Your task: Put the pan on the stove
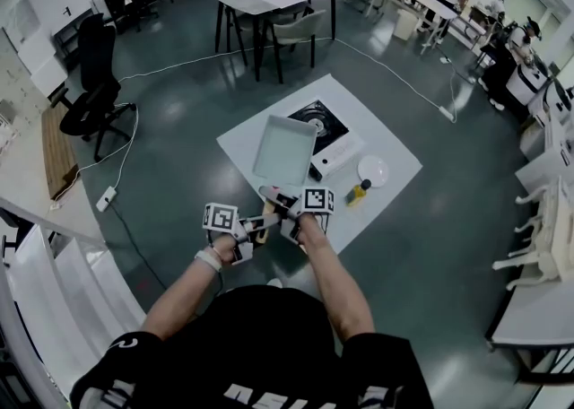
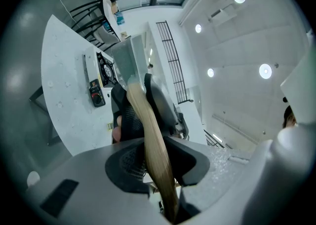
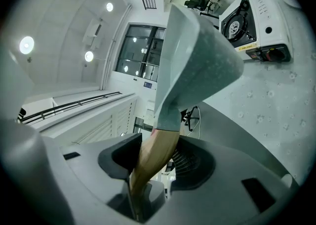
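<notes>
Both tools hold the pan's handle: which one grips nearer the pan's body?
The right tool: it clamps the wooden handle right behind the pan, while the left tool holds the handle farther back, behind the right one.

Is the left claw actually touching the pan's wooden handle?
Touching. The left gripper view shows the wooden handle clamped in the left claw, with both pads pressed against its sides.

"What did your claw have hold of?"

"My left gripper [image 2: 159,167] was clamped on the wooden handle [image 2: 150,135]. The grey pan [image 2: 129,61] stuck out ahead of me, and the stove [image 2: 105,71] sat just left of it on the white table [image 2: 64,100]."
</notes>
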Motion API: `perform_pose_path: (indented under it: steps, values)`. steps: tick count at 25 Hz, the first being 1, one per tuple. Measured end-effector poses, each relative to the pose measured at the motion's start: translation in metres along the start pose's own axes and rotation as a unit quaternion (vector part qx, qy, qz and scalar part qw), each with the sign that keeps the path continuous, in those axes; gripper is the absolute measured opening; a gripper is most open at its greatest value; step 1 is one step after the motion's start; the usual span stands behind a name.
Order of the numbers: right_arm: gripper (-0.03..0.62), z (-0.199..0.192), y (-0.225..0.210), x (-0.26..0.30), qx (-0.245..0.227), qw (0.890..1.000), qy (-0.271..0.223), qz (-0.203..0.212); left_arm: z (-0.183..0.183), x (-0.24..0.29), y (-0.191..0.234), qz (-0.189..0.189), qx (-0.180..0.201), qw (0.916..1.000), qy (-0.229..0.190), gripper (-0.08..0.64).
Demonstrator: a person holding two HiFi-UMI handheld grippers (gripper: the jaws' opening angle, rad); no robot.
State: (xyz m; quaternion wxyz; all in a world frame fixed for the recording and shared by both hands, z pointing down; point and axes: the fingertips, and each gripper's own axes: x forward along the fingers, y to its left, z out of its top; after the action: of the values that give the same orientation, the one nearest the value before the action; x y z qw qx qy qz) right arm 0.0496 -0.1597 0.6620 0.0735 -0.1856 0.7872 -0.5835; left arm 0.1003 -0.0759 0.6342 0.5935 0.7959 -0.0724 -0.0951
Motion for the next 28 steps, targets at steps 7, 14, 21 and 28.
perform_pose_path:
  steps: [7, 14, 21, 28]
  values:
    - [0.169, -0.004, -0.003, 0.013, 0.016, 1.000, 0.013, -0.001, 0.009, -0.015, 0.017, 0.044, 0.028, 0.9986, -0.002, 0.077]
    - [0.169, -0.009, -0.005, 0.017, 0.009, 1.000, 0.022, -0.011, 0.009, -0.021, 0.018, 0.044, 0.027, 0.9986, -0.006, 0.078]
    - [0.169, -0.009, -0.010, 0.023, 0.015, 1.000, 0.025, -0.004, 0.011, -0.024, 0.027, 0.048, 0.027, 0.9985, -0.003, 0.078]
    - [0.169, 0.013, -0.021, 0.041, 0.018, 1.000, 0.014, -0.008, 0.033, -0.019, 0.030, 0.005, -0.021, 0.9997, 0.005, 0.078]
